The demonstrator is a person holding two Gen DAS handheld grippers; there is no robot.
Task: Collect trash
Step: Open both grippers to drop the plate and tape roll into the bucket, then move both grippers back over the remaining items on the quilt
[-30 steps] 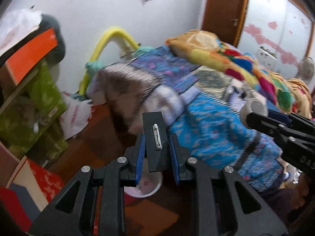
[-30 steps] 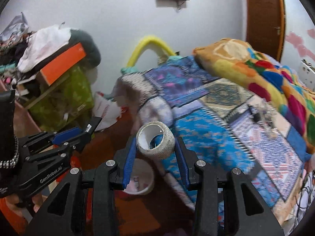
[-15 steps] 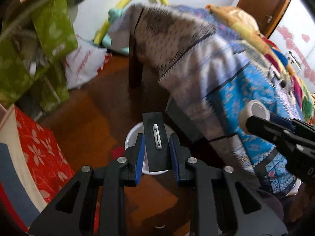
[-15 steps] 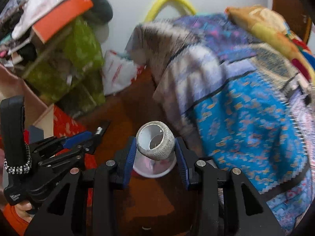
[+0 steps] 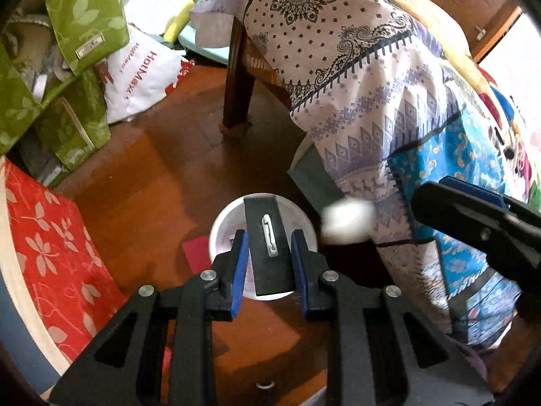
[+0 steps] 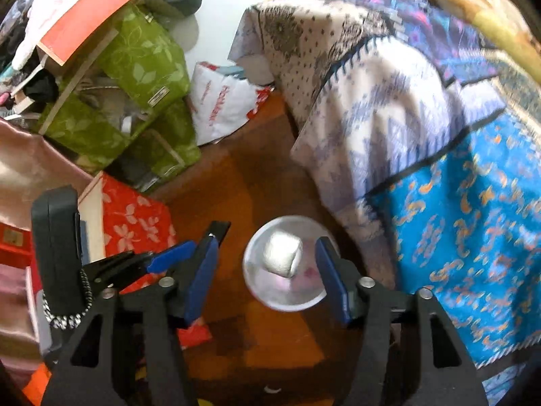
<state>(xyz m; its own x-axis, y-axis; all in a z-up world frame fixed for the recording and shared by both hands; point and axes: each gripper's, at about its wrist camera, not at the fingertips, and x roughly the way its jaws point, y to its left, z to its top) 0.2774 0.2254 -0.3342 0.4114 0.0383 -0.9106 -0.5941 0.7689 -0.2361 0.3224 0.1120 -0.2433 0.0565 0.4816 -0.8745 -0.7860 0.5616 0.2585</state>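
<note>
White plastic forms the round bin (image 5: 223, 233) at lower centre of the left wrist view; it stands on the brown wooden floor (image 5: 142, 182). We record the left gripper (image 5: 269, 253) closed on a flat black piece (image 5: 267, 237) with a small white clip mark on its face, held directly over the bin opening. In the right wrist view the right gripper (image 6: 267, 270) stands spread wide with nothing between its blue pads (image 6: 203, 270). The tape roll (image 6: 282, 257) appears blurred in the gap, clear of both pads, over the bin (image 6: 287, 297). In the left wrist view the same roll (image 5: 348, 216) shows as a white blur just right of the bin rim, beside the dark body of the right gripper at the frame's right edge.

Legible writing: a white plastic bag (image 5: 142, 74) in the upper left reads "HotMax" in red letters. The same bag (image 6: 223, 105) in the right wrist view carries red print we cannot read. Green leaf-print storage boxes (image 6: 142, 74) at upper left bear small metal label plates, their text too small to read. A red floral-print box (image 5: 50, 253) sits at left. A patterned bedspread (image 5: 372, 84) hangs over the bed's dark wooden leg (image 5: 238, 77) across the upper right.
</note>
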